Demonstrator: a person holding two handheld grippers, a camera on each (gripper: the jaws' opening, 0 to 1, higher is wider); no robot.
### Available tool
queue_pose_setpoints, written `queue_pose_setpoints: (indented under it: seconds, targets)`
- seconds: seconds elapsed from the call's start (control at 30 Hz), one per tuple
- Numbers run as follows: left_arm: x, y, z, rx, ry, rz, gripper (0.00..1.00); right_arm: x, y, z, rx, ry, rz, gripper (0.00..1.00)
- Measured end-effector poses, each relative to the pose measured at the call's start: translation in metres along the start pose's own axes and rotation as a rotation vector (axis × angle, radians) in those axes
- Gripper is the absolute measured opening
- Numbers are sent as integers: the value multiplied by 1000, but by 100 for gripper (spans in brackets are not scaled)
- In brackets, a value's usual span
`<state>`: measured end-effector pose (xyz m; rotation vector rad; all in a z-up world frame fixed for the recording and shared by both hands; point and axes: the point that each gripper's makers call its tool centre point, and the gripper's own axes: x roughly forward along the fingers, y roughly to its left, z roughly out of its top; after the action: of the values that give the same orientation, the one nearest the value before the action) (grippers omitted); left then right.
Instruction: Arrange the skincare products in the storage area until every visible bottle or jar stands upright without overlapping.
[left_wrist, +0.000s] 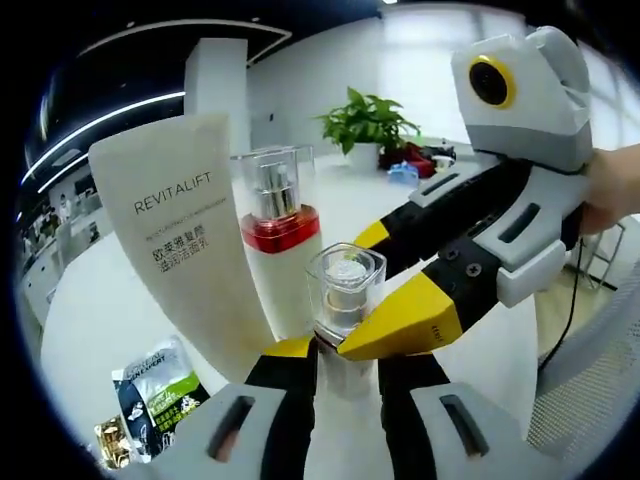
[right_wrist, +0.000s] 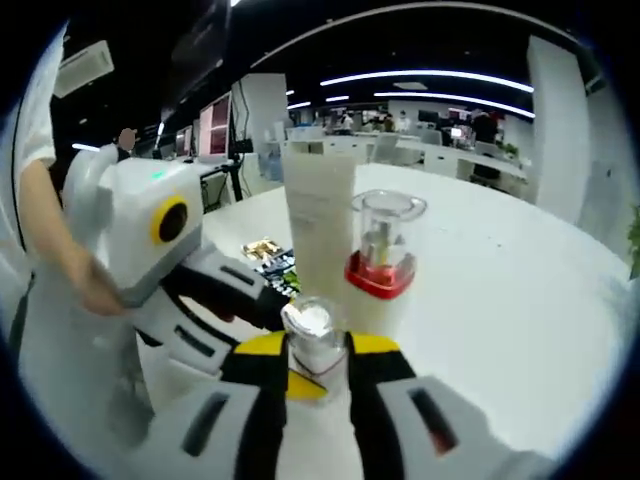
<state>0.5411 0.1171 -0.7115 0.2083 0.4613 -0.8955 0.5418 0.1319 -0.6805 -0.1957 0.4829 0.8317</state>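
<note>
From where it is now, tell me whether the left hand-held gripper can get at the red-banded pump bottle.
Probably not directly. The left hand-held gripper is closed around the small clear-capped bottle, which stands between it and the red-banded pump bottle. The right hand-held gripper also pinches that small bottle, crowding the approach.

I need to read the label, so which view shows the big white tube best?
The left gripper view: the white tube faces the camera there, with REVITALIFT readable. In the right gripper view the tube stands farther off, its print too small to read.
</note>
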Motion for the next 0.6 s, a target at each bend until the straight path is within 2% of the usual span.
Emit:
queue_pose_setpoints:
  seconds: [0.3,0.6]
  targets:
    - [1,-1,-1,1,6,-19,21,0,-2,-2,6,7,-12,25]
    - [-4,-3,-3,-1,16,-28,27,-4,1,-3,16,13,-20,30]
